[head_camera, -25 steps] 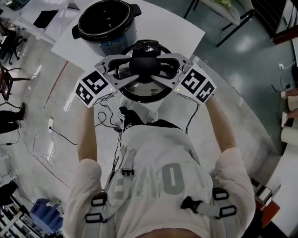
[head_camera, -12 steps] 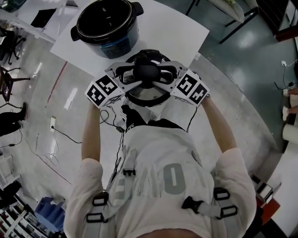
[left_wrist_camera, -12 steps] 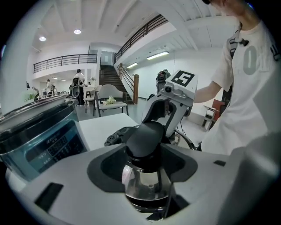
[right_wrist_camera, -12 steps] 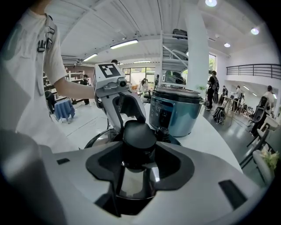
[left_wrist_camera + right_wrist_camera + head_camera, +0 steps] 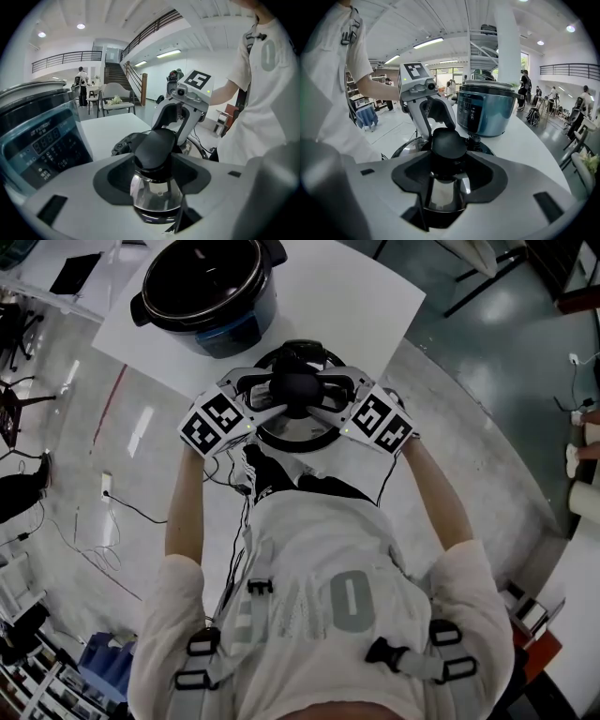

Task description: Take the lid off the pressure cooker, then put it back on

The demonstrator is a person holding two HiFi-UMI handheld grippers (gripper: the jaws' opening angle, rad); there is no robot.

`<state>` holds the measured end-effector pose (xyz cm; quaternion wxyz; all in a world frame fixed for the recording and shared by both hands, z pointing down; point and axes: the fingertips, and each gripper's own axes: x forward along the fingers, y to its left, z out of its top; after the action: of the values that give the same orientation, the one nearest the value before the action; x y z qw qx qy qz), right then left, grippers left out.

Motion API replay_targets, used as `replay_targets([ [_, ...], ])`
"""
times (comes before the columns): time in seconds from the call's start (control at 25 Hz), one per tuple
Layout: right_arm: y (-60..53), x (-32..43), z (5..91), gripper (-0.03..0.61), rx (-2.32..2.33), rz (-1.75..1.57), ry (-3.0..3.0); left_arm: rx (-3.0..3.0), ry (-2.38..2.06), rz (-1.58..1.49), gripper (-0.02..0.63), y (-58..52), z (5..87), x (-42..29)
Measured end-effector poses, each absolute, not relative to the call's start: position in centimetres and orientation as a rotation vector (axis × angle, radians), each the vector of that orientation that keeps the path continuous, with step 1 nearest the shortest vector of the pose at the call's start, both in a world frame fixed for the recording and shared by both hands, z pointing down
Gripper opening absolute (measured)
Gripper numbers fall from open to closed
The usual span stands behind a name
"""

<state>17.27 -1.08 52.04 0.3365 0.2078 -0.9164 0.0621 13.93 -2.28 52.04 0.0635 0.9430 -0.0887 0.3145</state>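
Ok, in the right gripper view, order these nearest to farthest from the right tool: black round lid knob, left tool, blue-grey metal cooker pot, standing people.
1. Black round lid knob, clamped in the right tool.
2. Left tool, gripping it from the opposite side.
3. Blue-grey metal cooker pot, behind, right of centre.
4. Standing people, far background, right.

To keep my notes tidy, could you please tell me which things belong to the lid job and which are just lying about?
In the job: open blue-grey pressure cooker; its round black-rimmed lid, its black knob clamped by left gripper and right gripper; white table.
Lying about: flat black device; black floor cables; blue container.
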Motion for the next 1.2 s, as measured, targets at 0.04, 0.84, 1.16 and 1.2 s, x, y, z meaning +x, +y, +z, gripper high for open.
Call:
replay_targets([
  [0.04,-1.2,17.3,52.3,0.232,0.543,0.163,-2.386,2.848,-0.271,0.952,0.241,-2.4,52.2,14.0],
  [0.84,-1.4,17.7,55.0,0.238,0.558,0.166,-2.365,2.833,-0.334,0.906,0.244,-2.7,53.7,14.4],
  [1.16,-1.6,17.8,54.8,0.253,0.515,0.204,-2.355,2.788,-0.358,0.860,0.244,-3.1,53.4,14.1],
  [1.2,-1.7,17.9,54.5,0.260,0.522,0.204,-2.357,2.786,-0.386,0.838,0.244,-3.4,52.8,13.9],
])
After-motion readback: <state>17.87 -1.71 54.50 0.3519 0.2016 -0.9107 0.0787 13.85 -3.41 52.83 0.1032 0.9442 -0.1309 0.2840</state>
